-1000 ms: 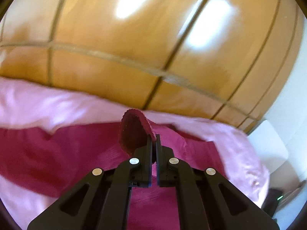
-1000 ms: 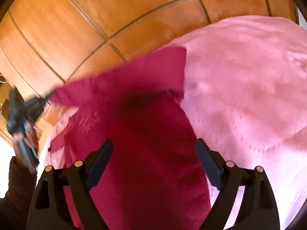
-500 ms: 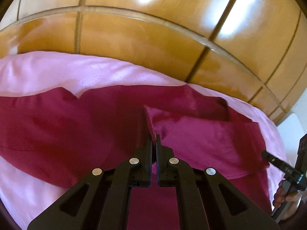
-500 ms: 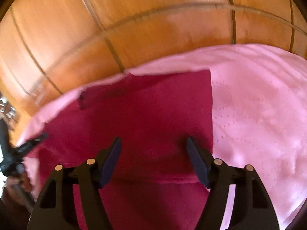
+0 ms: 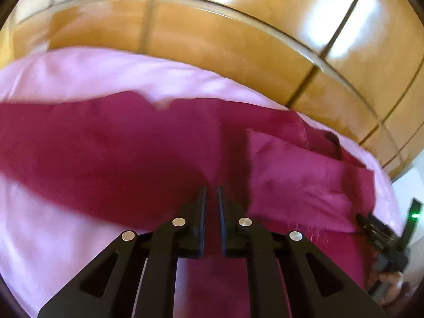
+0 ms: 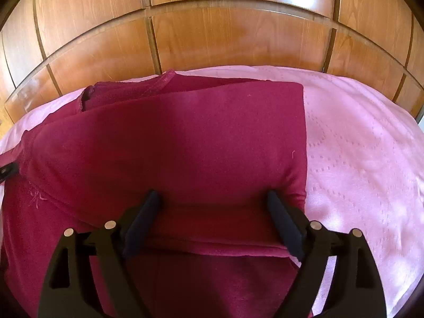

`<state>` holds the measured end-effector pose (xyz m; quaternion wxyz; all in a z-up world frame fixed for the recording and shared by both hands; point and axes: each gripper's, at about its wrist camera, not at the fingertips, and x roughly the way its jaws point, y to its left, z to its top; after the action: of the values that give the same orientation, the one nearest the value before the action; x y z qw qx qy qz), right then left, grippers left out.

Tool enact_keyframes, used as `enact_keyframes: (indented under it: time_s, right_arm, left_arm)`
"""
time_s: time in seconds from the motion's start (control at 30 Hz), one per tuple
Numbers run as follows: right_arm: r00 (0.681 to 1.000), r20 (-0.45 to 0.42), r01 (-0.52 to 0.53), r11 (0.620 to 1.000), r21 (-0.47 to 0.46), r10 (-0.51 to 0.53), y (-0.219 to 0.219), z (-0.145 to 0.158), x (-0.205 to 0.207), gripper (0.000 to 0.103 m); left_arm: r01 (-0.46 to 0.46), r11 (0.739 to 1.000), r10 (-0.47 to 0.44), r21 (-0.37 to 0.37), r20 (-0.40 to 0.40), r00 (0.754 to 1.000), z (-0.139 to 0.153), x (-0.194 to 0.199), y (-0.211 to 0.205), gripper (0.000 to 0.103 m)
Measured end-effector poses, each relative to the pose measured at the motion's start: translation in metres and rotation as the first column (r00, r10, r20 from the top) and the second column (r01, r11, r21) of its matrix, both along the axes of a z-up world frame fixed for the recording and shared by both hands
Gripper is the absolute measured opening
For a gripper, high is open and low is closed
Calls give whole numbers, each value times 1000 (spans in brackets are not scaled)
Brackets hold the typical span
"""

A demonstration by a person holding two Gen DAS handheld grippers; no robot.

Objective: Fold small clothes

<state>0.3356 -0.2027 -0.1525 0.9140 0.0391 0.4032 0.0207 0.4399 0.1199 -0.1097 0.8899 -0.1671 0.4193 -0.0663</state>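
Mid-fold: crimson garment (image 6: pixel 169 143) lies on the pink bed (image 6: pixel 357 159), sleeve flap folded over; left gripper (image 5: pixel 211 198) just cracked open, empty; right gripper (image 6: pixel 212 206) wide open over near hem; next, likely pinch hem.

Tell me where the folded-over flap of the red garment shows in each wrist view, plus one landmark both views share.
Left wrist view: the folded flap lies right of centre, lighter than the cloth under it, beyond the left gripper.
Right wrist view: the folded flap fills the centre, its near edge between the open fingers of the right gripper.
Shared landmark: the pink bedspread under the garment.
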Motion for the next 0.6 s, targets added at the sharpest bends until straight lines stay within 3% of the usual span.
enact_keyframes:
  time_s: [0.07,0.13,0.2,0.3,0.43,0.53,0.6]
  right_arm:
    - [1000,0,1,1000,-4,-1,2,1,3,87]
    - [1000,0,-1,1000,-1,1,2,2,2,88]
    - [1000,0,-1,1000,-4,1,3,2,1,88]
    - [1000,6,8,1000,-26,-8,5,2,0,88]
    - [1000,12,19,999,-49,-18,7,2,0,89]
    - [1000,13,22,998,-59,-22,8,3,0,90]
    - [1000,13,24,998,-61,-23,9,3,0,90]
  left_arm:
    - [-74,996,73,-58,-20,997,1,-22,40,15]
    - [-179,979,178,-95,-20,984,3,-44,77,53]
    - [-318,939,319,-130,-11,948,6,-69,118,61]
    - [-472,863,476,-177,-26,879,6,-101,187,62]
    - [-575,776,581,-259,-61,811,4,-120,245,62]
    - [-601,747,610,-285,-66,789,8,-119,271,60]
    - [-608,738,617,-293,-70,784,11,-110,286,47]
